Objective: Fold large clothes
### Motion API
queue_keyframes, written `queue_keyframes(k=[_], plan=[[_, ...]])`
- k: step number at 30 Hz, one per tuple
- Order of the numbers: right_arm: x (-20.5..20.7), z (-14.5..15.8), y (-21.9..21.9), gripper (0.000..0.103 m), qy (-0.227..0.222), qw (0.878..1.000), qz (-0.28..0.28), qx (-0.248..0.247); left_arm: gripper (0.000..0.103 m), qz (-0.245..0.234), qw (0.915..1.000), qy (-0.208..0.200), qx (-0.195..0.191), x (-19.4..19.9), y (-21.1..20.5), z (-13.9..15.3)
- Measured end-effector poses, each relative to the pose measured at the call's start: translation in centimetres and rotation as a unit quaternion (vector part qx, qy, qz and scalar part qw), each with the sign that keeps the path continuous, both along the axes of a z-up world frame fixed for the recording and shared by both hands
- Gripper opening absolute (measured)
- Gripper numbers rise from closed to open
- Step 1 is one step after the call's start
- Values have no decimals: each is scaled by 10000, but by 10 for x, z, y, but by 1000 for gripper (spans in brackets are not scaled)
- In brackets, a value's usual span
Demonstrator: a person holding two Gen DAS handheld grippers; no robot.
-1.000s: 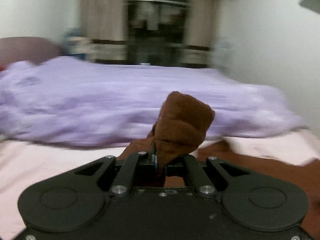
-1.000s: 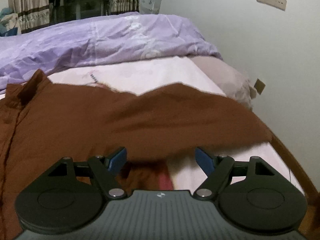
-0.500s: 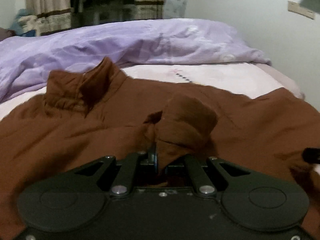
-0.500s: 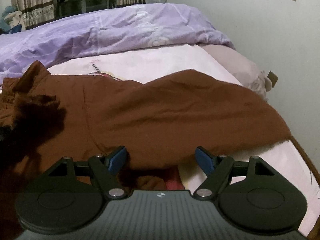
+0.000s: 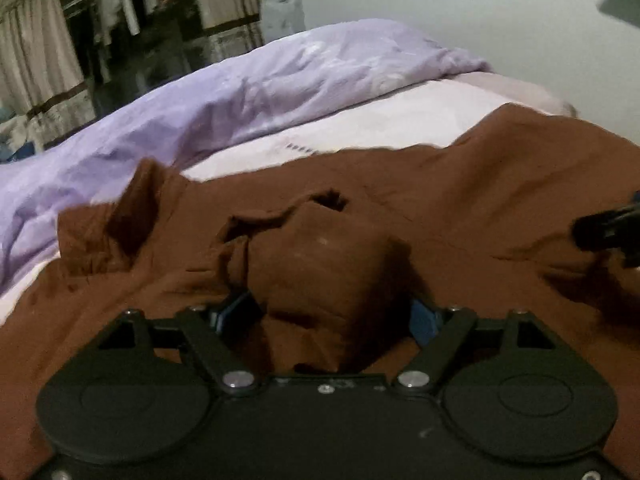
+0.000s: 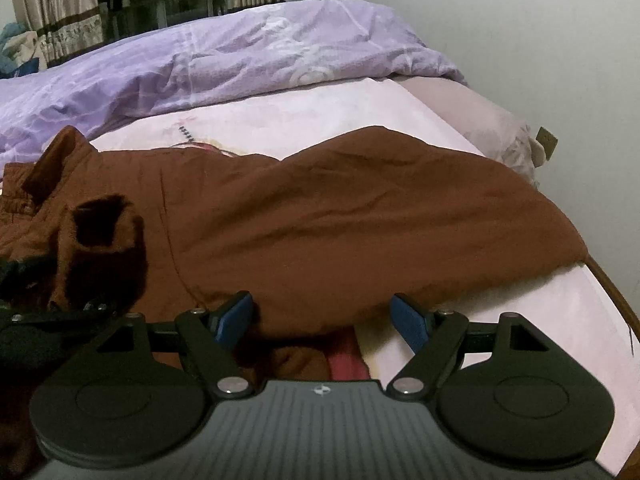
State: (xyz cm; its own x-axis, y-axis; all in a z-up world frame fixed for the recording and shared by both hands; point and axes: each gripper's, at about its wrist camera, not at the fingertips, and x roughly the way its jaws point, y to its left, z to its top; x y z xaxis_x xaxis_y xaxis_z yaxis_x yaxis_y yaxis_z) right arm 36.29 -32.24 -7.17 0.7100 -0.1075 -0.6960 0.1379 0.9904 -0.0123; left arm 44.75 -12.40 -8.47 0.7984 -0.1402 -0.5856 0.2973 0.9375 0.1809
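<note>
A: The big rust-brown cotton shirt [image 6: 360, 216] is lying spread on the pink-sheeted bed [image 6: 320, 116], just in front of the lilac duvet [image 6: 224, 64]. Looking soft, floppy, light.

B: Left gripper [image 5: 332, 312] has just been opening, bunched sleeve sitting loose between its jaws. Right gripper [image 6: 322, 316] is hanging open at the near hem. I'm thinking seams or cuffs for grabbing. Curtains [image 6: 52, 0] are hanging behind the duvet.

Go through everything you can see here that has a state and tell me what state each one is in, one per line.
Left gripper: jaws just opened, the folded-over brown cuff lies loose between them.
Right gripper: open, nothing gripped, over the garment's near edge.
Brown garment: spread on the bed, sleeve folded across it.
Collar: standing up.
Purple duvet: bunched, rumpled.
Pink sheet: flat.
</note>
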Motion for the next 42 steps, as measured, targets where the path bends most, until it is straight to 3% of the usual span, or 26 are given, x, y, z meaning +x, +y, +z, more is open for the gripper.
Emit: queue_keyframes(k=[3, 7, 11, 13, 16, 17, 18, 21, 26, 28, 29, 30, 32, 35, 39, 42], plan=[[-3, 1, -1, 92, -37, 10000, -16, -10, 82, -32, 9986, -264, -465, -18, 19, 30], [-4, 2, -5, 92, -56, 9999, -82, 40, 83, 533, 9921, -704, -893, -33, 71, 54], [-6, 3, -5, 92, -60, 9999, -99, 56, 83, 1719, 9795, -834, -635, -29, 145, 54], [-6, 2, -5, 92, -62, 10000, -71, 25, 83, 2267, 9691, -618, -755, -18, 187, 42], [-5, 2, -5, 92, -42, 9999, -83, 49, 84, 2505, 9638, 318, -851, 0, 224, 5], [-5, 3, -5, 92, -40, 9999, -93, 53, 85, 2397, 9671, 298, -793, 0, 226, -7], [-6, 3, -5, 92, -45, 9999, -101, 48, 87, 2376, 9693, 12, -632, -4, 221, -9], [-6, 3, -6, 92, -46, 9999, -124, 47, 87, 2458, 9690, -21, -238, -1, 203, 6], [-6, 2, -11, 92, -20, 9997, -206, 103, 88, 1573, 9856, -357, -510, -9, 159, 32], [-6, 2, -11, 92, -21, 9997, -208, 99, 88, 1160, 9922, 18, -464, 8, 137, 17], [-6, 2, -11, 92, -20, 9997, -211, 94, 88, 931, 9939, 473, -341, 16, 130, 2], [-6, 2, -11, 92, -22, 9997, -211, 87, 91, 906, 9945, 486, -188, 16, 123, -8], [-6, 2, -12, 92, -19, 9997, -230, 96, 88, 919, 9953, 287, -116, 5, 120, -6], [-6, 2, -17, 92, 1, 9995, -297, 121, 89, 633, 9971, 264, -322, -6, 120, 11], [-6, 2, -22, 92, 6, 9992, -361, 182, 90, 260, 9971, -278, -662, -15, 106, 30], [-6, 1, -22, 92, 27, 9992, -358, 153, 90, 105, 9986, 91, -501, -3, 85, 10]])
